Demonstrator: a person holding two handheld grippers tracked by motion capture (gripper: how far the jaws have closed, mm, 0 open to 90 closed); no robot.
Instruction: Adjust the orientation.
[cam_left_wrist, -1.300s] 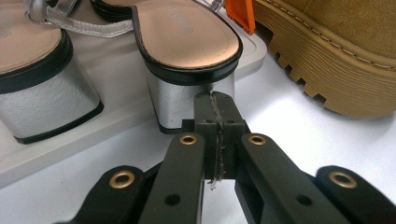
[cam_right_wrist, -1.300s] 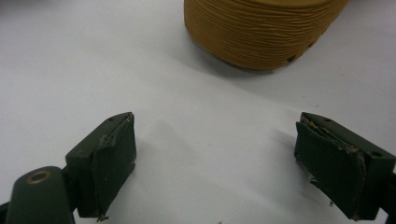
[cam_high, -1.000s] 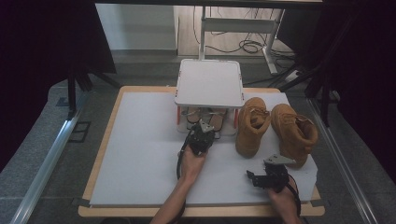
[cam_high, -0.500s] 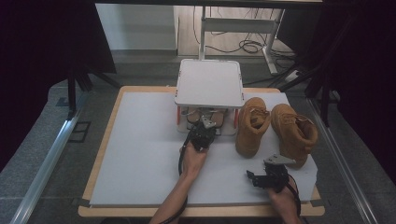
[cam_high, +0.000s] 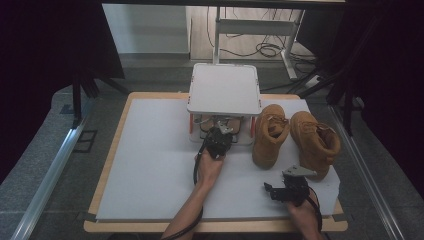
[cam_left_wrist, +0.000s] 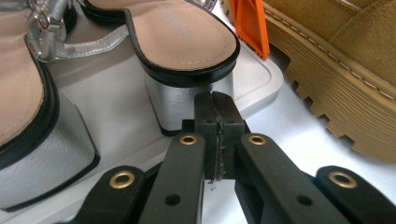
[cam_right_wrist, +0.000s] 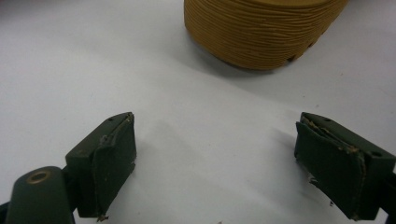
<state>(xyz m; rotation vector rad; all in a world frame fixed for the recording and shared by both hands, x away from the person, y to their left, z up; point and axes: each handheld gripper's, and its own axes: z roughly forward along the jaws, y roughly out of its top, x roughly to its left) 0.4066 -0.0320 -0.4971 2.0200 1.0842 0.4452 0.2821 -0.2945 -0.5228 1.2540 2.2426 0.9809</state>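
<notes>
A pair of silver block-heel sandals rests on the lower shelf of a white two-tier rack (cam_high: 224, 90). In the left gripper view the nearer sandal (cam_left_wrist: 187, 42) has its silver heel right in front of my left gripper (cam_left_wrist: 215, 105), whose jaws are pressed together with nothing between them. A second sandal (cam_left_wrist: 28, 107) lies to its left. The high view shows my left gripper (cam_high: 218, 142) at the shelf's front edge. My right gripper (cam_right_wrist: 215, 158) stands open over the white mat, a tan boot sole (cam_right_wrist: 261, 32) ahead of it.
Two tan boots (cam_high: 269, 134) (cam_high: 315, 142) stand right of the rack, toes toward me. An orange rack post (cam_left_wrist: 250, 25) rises between the sandal shelf and the nearer boot (cam_left_wrist: 336, 93). My right gripper (cam_high: 287, 190) sits near the front right. White mat (cam_high: 150, 165) spreads left.
My left gripper has edged forward toward the rack's lower shelf. The right gripper and the boots have stayed put.
</notes>
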